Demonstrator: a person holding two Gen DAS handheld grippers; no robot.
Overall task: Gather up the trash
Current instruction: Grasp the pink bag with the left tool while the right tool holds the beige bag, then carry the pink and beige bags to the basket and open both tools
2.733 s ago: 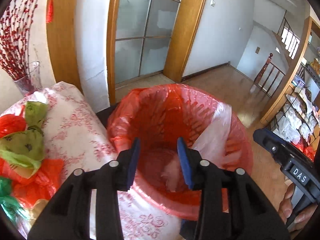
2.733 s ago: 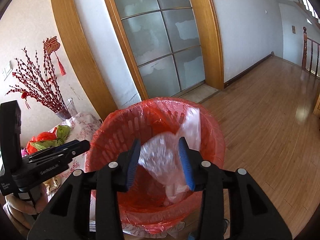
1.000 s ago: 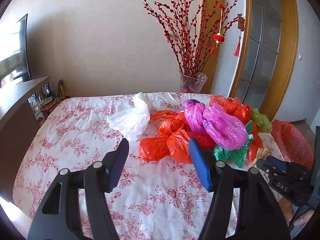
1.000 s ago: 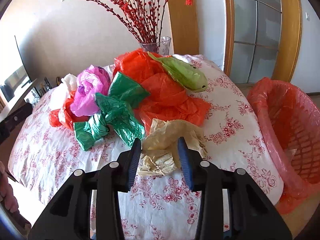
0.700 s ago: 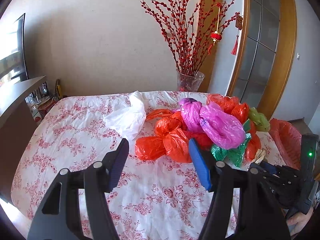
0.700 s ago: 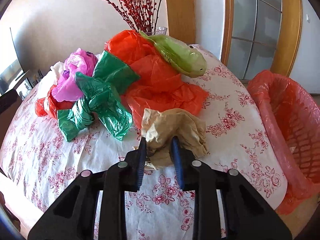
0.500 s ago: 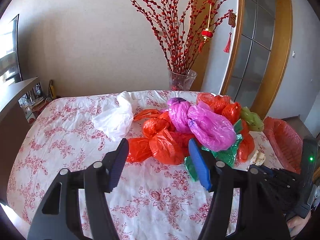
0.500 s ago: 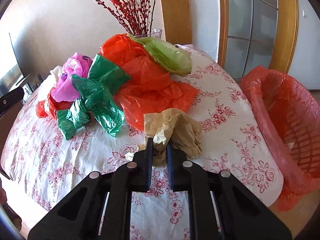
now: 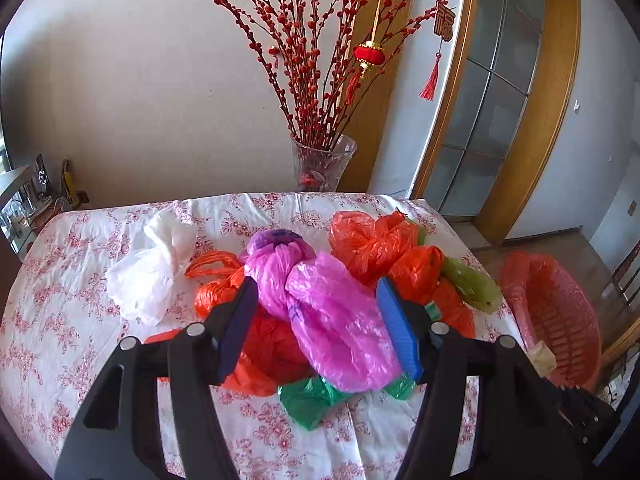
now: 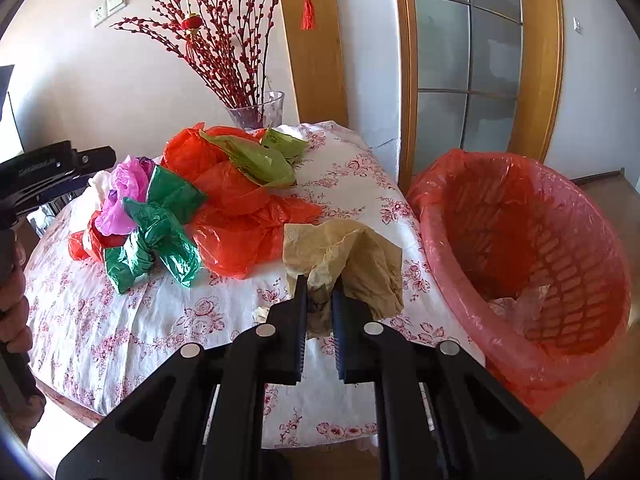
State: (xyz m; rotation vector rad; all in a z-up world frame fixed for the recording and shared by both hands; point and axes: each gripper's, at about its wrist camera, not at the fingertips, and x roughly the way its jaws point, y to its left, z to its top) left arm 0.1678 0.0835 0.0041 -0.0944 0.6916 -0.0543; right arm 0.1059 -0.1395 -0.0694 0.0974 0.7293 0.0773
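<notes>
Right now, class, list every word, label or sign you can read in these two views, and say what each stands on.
"福": red cut-out charm hanging beside the red branches, near the door frame.
Pale lettering on the side of the left gripper: too blurred to read.
Blue marks on the pink bag: not legible as text.
Nothing else readable.

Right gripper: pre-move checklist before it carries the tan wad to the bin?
1. Right gripper shut on the tan paper wad: ok.
2. Wad clear of the tablecloth: cannot tell.
3. Red-lined bin open beside the table: ok.
4. No bag caught in the grip; the orange bag lies apart: ok.
5. Left gripper open, holding nothing, over the pink bag: ok.
</notes>
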